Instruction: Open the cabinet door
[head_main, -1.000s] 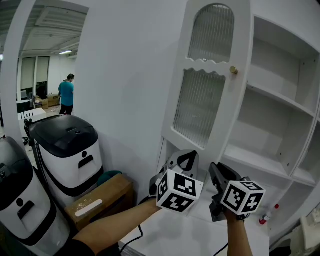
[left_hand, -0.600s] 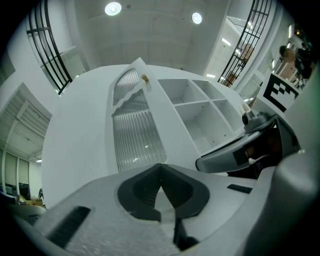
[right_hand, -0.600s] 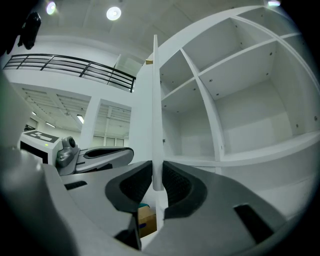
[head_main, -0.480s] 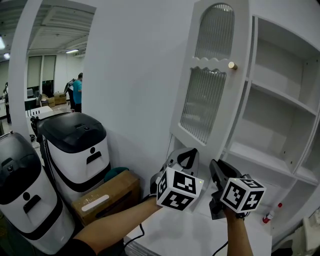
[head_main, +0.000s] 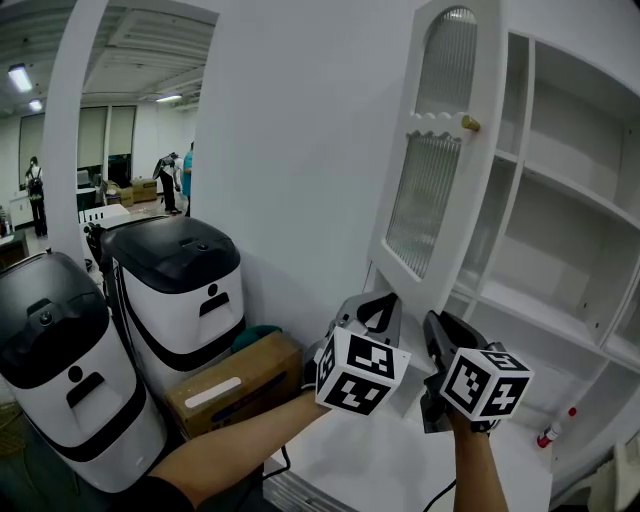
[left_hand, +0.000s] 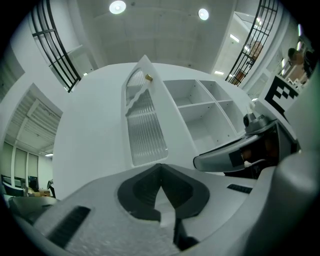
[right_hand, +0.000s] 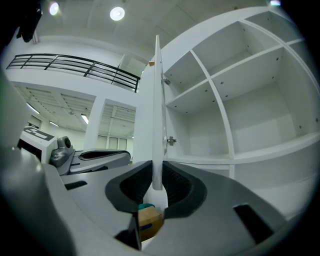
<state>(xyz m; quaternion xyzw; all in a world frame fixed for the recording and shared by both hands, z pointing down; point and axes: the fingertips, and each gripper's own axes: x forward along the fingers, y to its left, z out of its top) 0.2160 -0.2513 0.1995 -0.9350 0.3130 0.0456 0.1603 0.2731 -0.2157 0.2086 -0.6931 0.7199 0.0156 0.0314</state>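
Head view: the door (head_main: 432, 170) stands swung wide off the cabinet (head_main: 605, 115), ribbed glass in 2 panels, brass knob (head_main: 470, 124) up near its free edge. Beside it, the cabinet's white shelves (head_main: 565, 195) are in plain sight. Right gripper view has the door dead edge-on, and there it is: the door's bottom corner sits between the jaws of the right tool (right_hand: 157, 174), pads pressed to either face, a firm grip. 2 hinges (right_hand: 170, 141) show on the door's inner side. Over to the left gripper view: the left tool (left_hand: 160, 171) is closed, tips together with nothing in them, aimed up at the door's glass face. Back in the head view, both tools sit side by side just under the door's lower edge, marker cubes toward the camera, the right one at the door's corner. Below them lies the white desk (head_main: 340, 462), with a small red-tipped item (head_main: 548, 435) near the cabinet's foot. Left of the desk: a box (head_main: 235, 385), then a bin (head_main: 180, 300) with a black lid, a second bin (head_main: 60, 385) nearer the camera, and far back, people (head_main: 35, 190) standing in the room beyond.
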